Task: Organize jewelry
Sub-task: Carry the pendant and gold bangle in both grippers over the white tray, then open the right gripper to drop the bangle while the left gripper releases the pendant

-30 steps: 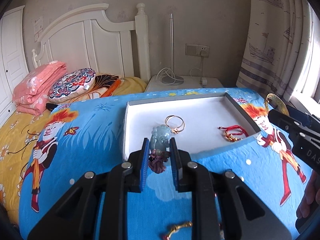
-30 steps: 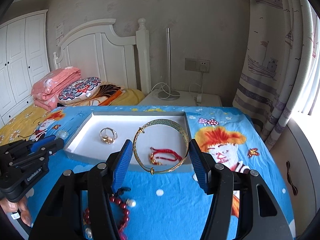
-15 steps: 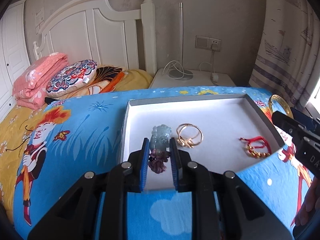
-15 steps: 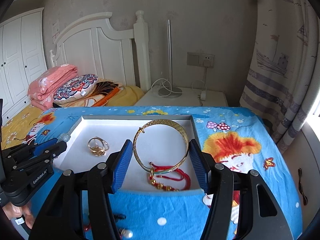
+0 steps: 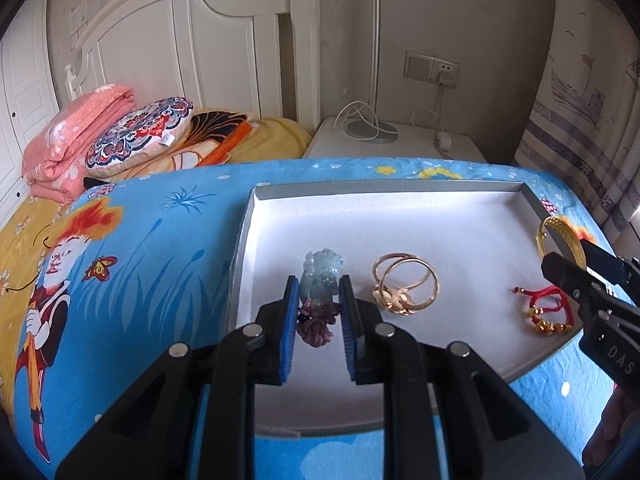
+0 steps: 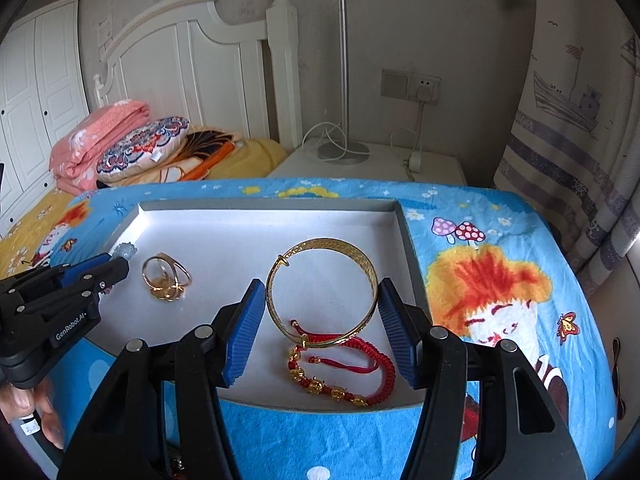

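A shallow white tray (image 5: 400,216) (image 6: 224,216) lies on the blue cartoon cloth. My left gripper (image 5: 318,300) is shut on a pale green jade pendant (image 5: 322,272) with a purple tassel and holds it over the tray's left part; it shows at the left of the right wrist view (image 6: 120,258). My right gripper (image 6: 322,300) is shut on a gold bangle (image 6: 364,264) and holds it over the tray's right part; the bangle also shows in the left wrist view (image 5: 560,236). Gold rings (image 5: 404,284) (image 6: 166,280) and a red cord bracelet (image 5: 548,312) (image 6: 348,372) lie in the tray.
A bed with a yellow sheet, pink folded blanket (image 5: 72,136) and patterned pillow (image 5: 140,136) stands at the back left. A white nightstand (image 6: 372,164) with a lamp pole is behind the table. A curtain (image 6: 568,120) hangs at the right.
Both grippers have moved forward over the tray with their jewelry still held. The pendant and bangle now hang above the tray floor instead of before its near edge.
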A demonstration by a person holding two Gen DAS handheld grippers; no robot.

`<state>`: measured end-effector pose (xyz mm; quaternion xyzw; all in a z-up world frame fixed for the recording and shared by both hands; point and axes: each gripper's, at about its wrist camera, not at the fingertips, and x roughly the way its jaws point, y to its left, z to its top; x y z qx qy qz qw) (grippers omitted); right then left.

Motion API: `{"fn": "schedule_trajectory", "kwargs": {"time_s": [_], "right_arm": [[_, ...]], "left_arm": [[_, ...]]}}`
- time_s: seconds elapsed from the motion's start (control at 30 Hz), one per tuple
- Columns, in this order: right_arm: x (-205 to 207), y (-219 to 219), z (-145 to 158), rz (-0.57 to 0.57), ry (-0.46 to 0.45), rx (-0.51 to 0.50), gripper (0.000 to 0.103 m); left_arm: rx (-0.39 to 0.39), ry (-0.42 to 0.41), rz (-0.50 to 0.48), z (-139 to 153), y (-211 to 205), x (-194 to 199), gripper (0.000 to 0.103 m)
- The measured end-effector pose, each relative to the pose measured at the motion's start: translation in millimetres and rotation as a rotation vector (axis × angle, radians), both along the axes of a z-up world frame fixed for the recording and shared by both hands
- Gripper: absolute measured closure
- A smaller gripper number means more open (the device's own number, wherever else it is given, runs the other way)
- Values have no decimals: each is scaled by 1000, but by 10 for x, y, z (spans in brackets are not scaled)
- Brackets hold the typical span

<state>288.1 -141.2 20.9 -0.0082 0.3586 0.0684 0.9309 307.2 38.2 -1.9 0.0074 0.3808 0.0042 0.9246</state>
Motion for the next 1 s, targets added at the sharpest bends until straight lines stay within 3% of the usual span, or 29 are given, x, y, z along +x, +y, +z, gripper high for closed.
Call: {"fn": "schedule_trajectory", "kwargs": {"time_s": [0.57,0.63,1.0], "right_arm": [[23,7,-80,-4,20,-10,46],[8,2,-78,-5,18,-8,40],[-267,-23,101,-4,-35,7,30]], "left_arm": [[-3,13,9,-62,52,50,82],[-10,10,8,-46,55,27,70],[-26,-38,-7,158,28,-296,58]]}}
